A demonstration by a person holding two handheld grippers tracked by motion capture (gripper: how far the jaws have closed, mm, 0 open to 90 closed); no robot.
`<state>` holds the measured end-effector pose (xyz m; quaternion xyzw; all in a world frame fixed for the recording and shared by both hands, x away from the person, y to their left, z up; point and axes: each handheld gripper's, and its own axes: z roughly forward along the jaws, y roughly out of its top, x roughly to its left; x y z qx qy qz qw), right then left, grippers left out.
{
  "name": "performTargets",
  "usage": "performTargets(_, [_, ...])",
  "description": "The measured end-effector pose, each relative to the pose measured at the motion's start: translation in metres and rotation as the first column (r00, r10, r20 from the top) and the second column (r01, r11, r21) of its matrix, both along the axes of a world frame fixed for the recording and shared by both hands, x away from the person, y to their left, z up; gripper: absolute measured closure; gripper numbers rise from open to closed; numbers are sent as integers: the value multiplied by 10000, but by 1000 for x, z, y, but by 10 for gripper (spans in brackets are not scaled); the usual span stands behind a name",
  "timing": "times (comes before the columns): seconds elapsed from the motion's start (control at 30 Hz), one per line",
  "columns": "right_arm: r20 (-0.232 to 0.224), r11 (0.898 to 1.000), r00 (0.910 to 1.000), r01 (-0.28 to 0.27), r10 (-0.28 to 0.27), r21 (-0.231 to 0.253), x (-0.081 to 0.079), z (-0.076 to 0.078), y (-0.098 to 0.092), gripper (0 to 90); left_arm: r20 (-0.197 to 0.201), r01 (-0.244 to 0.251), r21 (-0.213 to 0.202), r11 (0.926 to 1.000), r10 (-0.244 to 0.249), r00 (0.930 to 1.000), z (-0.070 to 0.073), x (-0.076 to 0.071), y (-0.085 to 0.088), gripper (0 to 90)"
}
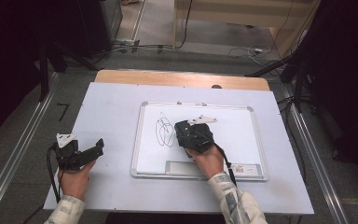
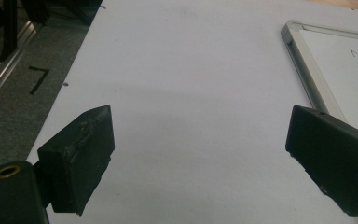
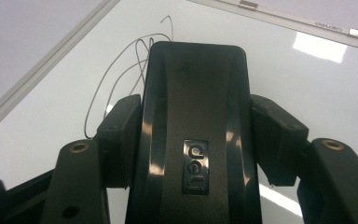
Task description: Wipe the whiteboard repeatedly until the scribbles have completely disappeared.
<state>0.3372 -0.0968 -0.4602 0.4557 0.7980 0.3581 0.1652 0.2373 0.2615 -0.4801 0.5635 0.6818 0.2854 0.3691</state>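
Note:
A whiteboard (image 1: 235, 140) with a metal frame lies on the white table top, with a thin black scribble (image 1: 164, 130) on its left part. My right gripper (image 1: 181, 133) hovers over the board just right of the scribble, shut on a black eraser. In the right gripper view the eraser (image 3: 196, 93) sits squeezed between both pads (image 3: 121, 135), and the scribble (image 3: 121, 60) runs out from under its far end. At the table's left, my left gripper (image 1: 93, 150) rests open. Its jaws stand wide apart over bare table (image 2: 200, 126), with the board's corner (image 2: 303, 60) to their right.
The white table cover (image 1: 112, 107) leaves a wooden strip (image 1: 182, 78) showing at the far edge. A grey strip (image 1: 184, 166) and a label sit along the board's near frame. Metal rails (image 1: 18, 154) run along the floor on both sides, with cables beyond the table.

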Motion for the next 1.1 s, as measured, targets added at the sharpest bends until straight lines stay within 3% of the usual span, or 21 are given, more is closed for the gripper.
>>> performTargets(0.33, [13, 9994, 9995, -322, 323, -109, 1, -4, 20, 369, 3, 24, -30, 10000, -24, 10000, 0, 0, 1, 83])
performTargets(1.1, [-36, 9980, 9987, -505, 504, -388, 8, -14, 37, 368, -6, 41, -104, 9999, -41, 10000, 0, 0, 2, 83])
